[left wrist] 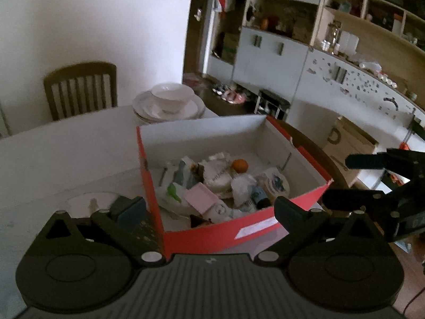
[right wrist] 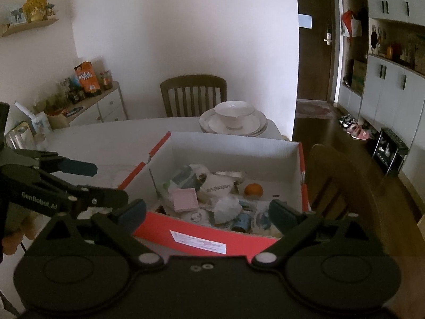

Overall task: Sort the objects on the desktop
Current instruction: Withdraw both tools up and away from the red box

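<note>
Evidently late in the job. White table [right wrist: 111,133] mostly bare; far end holds stacked plates [right wrist: 233,126] with a bowl [right wrist: 233,111] on top, well apart from the box. What may be a clear dish [left wrist: 91,199] lies left of the box; hard to tell.

Red cardboard box [left wrist: 220,235], white inside, sits at the near table edge, lid off. Sorted oddments heaped in it: crumpled white wrappers [right wrist: 225,207], a pink flat packet [right wrist: 184,199], a small orange fruit [right wrist: 253,190], a dark blue bottle [right wrist: 241,223], a thin metal rod [left wrist: 162,176] against the left wall.

Left gripper [left wrist: 209,207] at the box's near corner, jaws spread wide, nothing between them. Right gripper [right wrist: 207,212] over the near wall, likewise wide and empty.

Judgement: little left beyond the crockery, if that counts.

Writing: "GenRobot.AI" on the left gripper's body. White label [right wrist: 198,242] on the box front, print unreadable. Wrapper lettering upside down, illegible.
</note>
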`<state>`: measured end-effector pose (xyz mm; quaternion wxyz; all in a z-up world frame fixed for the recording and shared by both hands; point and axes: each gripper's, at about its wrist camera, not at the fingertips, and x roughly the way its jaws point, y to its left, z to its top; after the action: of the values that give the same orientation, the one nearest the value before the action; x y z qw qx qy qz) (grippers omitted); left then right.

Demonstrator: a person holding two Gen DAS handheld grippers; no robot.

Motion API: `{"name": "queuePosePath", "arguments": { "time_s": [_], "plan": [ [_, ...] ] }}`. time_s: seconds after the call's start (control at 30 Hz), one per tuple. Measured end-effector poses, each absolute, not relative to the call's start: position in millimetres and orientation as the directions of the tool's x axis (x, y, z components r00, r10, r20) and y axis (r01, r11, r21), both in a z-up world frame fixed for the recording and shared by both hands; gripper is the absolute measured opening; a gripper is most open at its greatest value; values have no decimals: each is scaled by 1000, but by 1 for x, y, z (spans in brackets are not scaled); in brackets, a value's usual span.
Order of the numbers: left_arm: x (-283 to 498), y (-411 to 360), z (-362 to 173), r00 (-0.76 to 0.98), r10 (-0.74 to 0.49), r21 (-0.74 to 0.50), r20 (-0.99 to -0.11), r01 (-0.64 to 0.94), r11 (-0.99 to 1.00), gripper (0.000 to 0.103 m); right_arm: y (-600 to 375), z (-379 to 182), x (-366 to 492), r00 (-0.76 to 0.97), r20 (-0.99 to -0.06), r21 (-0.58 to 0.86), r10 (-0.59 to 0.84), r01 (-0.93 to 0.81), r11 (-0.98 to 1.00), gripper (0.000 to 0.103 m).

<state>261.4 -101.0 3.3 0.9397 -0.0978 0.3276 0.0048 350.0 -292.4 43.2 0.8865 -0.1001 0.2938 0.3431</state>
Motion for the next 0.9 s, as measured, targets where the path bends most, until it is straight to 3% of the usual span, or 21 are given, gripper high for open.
{"name": "queuePosePath", "arguments": {
  "time_s": [0.9],
  "plan": [
    [251, -105, -6, 768, -27, -161, -640, -99, 982, 103, -296, 30, 339, 590, -603, 73, 537, -629, 774, 99]
  ]
}}
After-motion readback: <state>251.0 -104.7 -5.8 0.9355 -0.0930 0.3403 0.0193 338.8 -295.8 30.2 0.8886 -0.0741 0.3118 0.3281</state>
